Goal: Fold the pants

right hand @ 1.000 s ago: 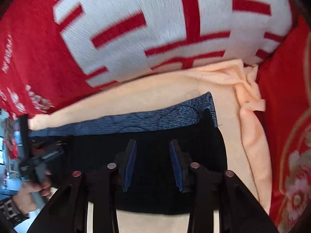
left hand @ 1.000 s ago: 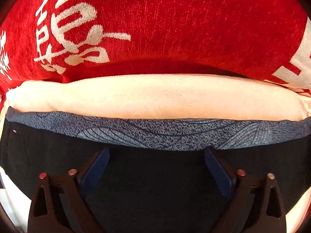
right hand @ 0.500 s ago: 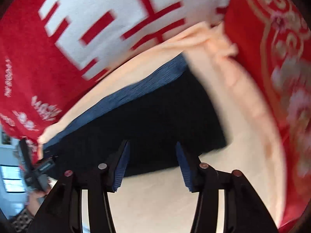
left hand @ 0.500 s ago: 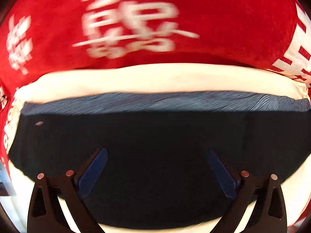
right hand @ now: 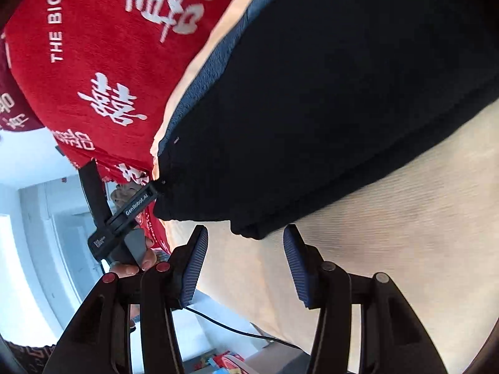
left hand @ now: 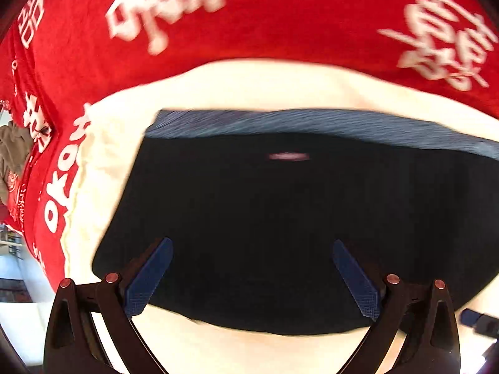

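1. Left wrist view. The pants point(left hand: 280, 218), black with a blue-grey waistband, lie folded flat on a cream sheet point(left hand: 249, 84) over a red blanket point(left hand: 280, 15). The left tool point(left hand: 252, 275) hangs above the near part of the fabric, pads spread wide, nothing between them, no contact evident. Risk, as a judgement: the frame is blurred, so a descent now could land off the edge and drag the top layer askew.

2. Right wrist view. The right tool point(right hand: 244, 268) stands half spread and empty; its jaws have just been opening. The folded corner of the pants point(right hand: 327, 109) sits just beyond the pads. Risk: a pinch here may catch only the top ply, or the cream sheet point(right hand: 389, 218) with it. The left tool point(right hand: 124, 215) appears at the far corner, in a hand point(right hand: 137, 258).
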The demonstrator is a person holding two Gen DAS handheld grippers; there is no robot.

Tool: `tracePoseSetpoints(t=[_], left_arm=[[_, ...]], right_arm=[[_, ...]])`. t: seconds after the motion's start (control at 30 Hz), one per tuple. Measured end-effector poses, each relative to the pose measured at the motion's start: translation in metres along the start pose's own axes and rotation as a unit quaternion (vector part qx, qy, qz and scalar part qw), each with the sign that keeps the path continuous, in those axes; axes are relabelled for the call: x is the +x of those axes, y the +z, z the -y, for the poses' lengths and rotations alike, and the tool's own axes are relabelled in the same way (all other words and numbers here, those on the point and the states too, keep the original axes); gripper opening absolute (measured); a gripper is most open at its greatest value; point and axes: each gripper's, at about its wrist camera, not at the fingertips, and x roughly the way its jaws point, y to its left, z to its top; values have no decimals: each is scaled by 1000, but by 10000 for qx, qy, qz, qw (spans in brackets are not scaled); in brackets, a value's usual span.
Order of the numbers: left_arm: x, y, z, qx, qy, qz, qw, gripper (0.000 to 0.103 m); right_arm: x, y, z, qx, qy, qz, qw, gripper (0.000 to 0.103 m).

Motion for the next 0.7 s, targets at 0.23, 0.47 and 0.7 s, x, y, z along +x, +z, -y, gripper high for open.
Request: tracePoseSetpoints(t=[0.23,0.47,0.7], left_arm=[[33,-9,-43,-95,-740,141,9971,103],[34,-15,-57,169,-961,169,9951,103],[44,-24,-70,472,-871,378,9944,103]], right_arm=[[2,8,-1,155,112,357,9992,55],[-3,31,-15,401,-114,410,9983,8],[-2,2,-8,157,-873,383,9953,8]])
